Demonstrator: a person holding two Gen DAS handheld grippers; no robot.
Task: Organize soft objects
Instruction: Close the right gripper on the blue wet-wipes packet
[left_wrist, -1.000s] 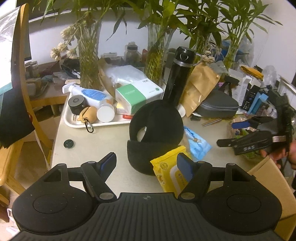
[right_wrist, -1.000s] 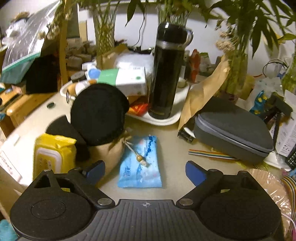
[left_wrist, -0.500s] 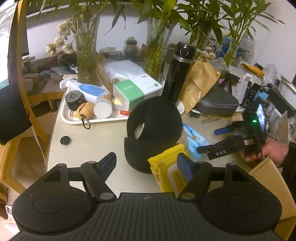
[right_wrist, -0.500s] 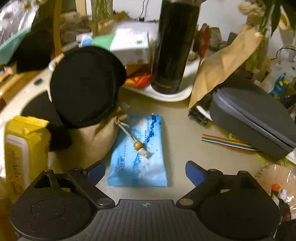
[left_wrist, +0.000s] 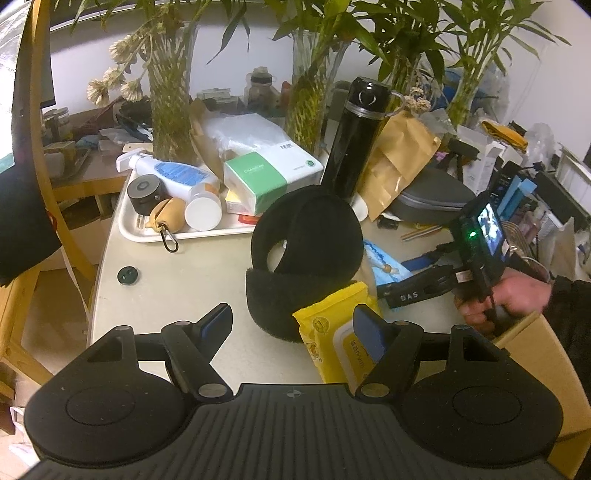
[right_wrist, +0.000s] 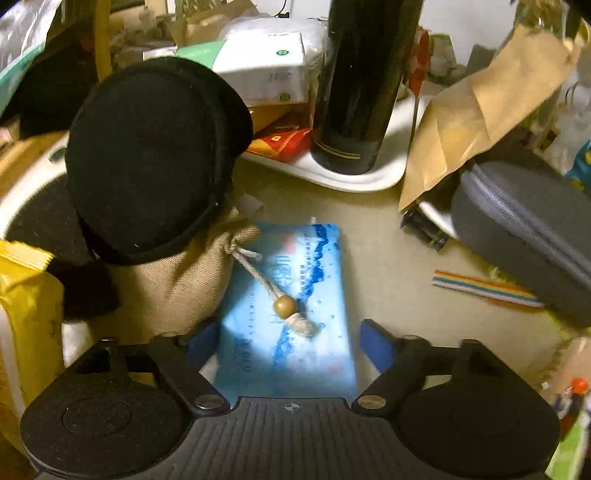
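Fingers of right gripper (right_wrist: 286, 341) straddle the flat blue plastic tissue pack (right_wrist: 291, 295), part open, just been closing; contact w/ pack can't be confirmed. Pack lies on counter (right_wrist: 388, 266) beside tan burlap drawstring pouch (right_wrist: 177, 284), whose bead cord lies across it. Pack prob. light, soft, slick film: grip across long edges. Left gripper (left_wrist: 291, 325) part open, empty.

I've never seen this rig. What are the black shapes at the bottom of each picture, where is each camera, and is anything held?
Each picture comes from a camera on a hand-held gripper, looking along its two blue-padded fingers. The left gripper hangs open above the table, empty, near the yellow wipes and black earmuffs. The right gripper, gripped by a hand, has been closing around the blue tissue pack; its pads do not visibly press yet. A burlap pouch lies beside the pack.
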